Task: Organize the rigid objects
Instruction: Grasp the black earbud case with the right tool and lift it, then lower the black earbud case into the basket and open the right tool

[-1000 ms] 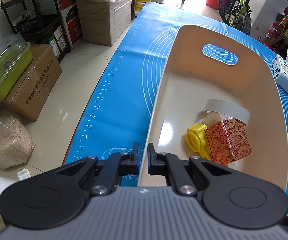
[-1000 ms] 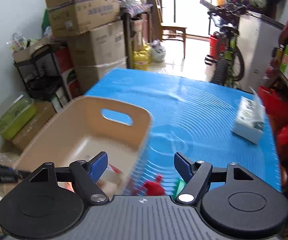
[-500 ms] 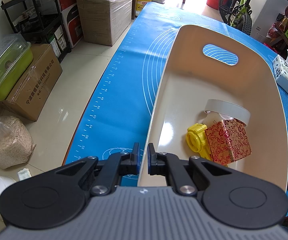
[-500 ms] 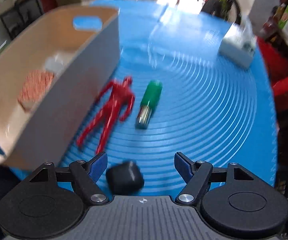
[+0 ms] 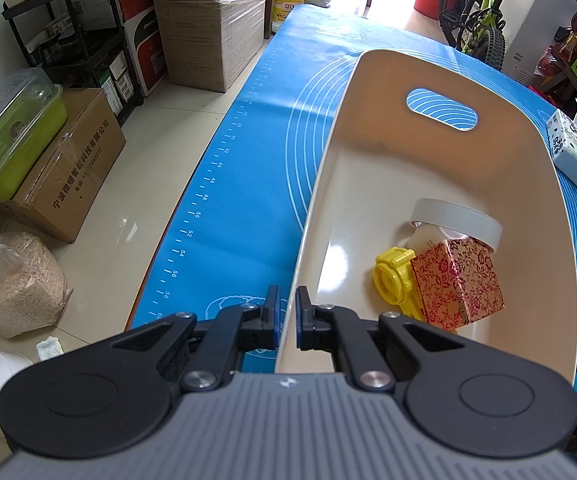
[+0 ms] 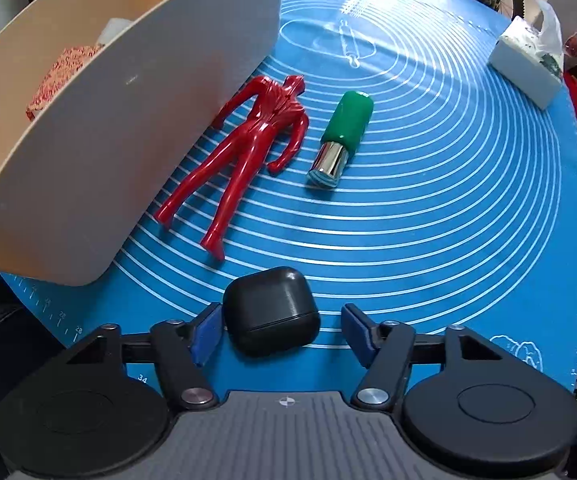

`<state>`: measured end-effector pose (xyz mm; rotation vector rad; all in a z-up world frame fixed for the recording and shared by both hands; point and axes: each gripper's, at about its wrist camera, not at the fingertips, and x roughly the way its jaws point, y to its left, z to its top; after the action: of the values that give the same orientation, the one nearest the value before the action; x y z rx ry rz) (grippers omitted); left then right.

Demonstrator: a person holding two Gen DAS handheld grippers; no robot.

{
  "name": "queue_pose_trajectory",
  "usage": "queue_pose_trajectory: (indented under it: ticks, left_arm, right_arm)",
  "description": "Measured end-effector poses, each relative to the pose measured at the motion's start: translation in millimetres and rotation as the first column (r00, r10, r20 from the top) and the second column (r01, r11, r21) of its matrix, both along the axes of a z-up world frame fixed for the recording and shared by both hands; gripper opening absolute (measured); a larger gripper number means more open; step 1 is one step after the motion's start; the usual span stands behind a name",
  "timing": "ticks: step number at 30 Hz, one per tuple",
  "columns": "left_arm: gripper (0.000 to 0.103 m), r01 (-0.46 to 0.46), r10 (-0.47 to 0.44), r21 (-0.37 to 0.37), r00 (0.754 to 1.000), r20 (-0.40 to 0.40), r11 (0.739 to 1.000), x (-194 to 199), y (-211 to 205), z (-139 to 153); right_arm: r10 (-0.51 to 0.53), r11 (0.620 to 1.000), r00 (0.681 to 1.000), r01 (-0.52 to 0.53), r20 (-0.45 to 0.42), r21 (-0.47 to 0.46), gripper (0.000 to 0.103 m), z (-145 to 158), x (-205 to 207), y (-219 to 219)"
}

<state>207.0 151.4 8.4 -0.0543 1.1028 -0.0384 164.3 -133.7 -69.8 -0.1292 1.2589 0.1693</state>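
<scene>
My left gripper [image 5: 286,316] is shut on the near rim of a cream bin [image 5: 320,184]. Inside the bin lie a white tape roll [image 5: 456,218], a yellow plastic piece [image 5: 392,280] and a red floral box [image 5: 458,284]. My right gripper [image 6: 282,330] is open, low over the blue mat [image 6: 448,200], with a black earbud case [image 6: 270,316] between its fingers, close to the left one. A red toy figure [image 6: 256,148] lies beside the bin's outer wall [image 6: 108,152]. A green and chrome cylinder [image 6: 342,136] lies right of it.
A tissue box [image 6: 528,64] sits at the mat's far right, also in the left wrist view [image 5: 572,148]. Cardboard boxes [image 5: 68,164], a green lidded container [image 5: 12,128] and a sack [image 5: 12,284] stand on the floor left of the table. A bicycle [image 5: 476,12] stands beyond the table.
My right gripper swung down from over the bin toward the mat and closed in on the black case, which now sits between its open fingers. The left gripper has held still.
</scene>
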Motion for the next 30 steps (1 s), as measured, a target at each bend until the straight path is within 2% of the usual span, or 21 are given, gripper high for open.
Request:
queue_pose_trajectory:
  ticks: [4,14,20,30]
  left_arm:
    - [0.009,0.000,0.000,0.001,1.000,0.000,1.000,0.0,0.0,0.0]
    - [0.009,-0.002,0.002,-0.002,1.000,-0.001,1.000,0.4,0.2,0.2]
    - [0.009,-0.001,0.001,-0.001,1.000,0.000,1.000,0.2,0.1,0.1]
    - [0.009,-0.002,0.002,0.003,1.000,0.000,1.000,0.3,1.2,-0.5]
  right_arm:
    - [0.013,1.000,1.000,-0.013,0.015,0.004,0.054,1.4,-0.9,0.9]
    - [-0.028,1.000,0.996,0.027,0.089,0.009,0.054,12.9,-0.9,-4.8]
    - [-0.058,0.998,0.976,0.056,0.212,0.013,0.054,58.2,5.2,-8.9]
    - [-0.029,0.999,0.901,0.014,0.433,0.037,0.054,133.9,20.3,16.3]
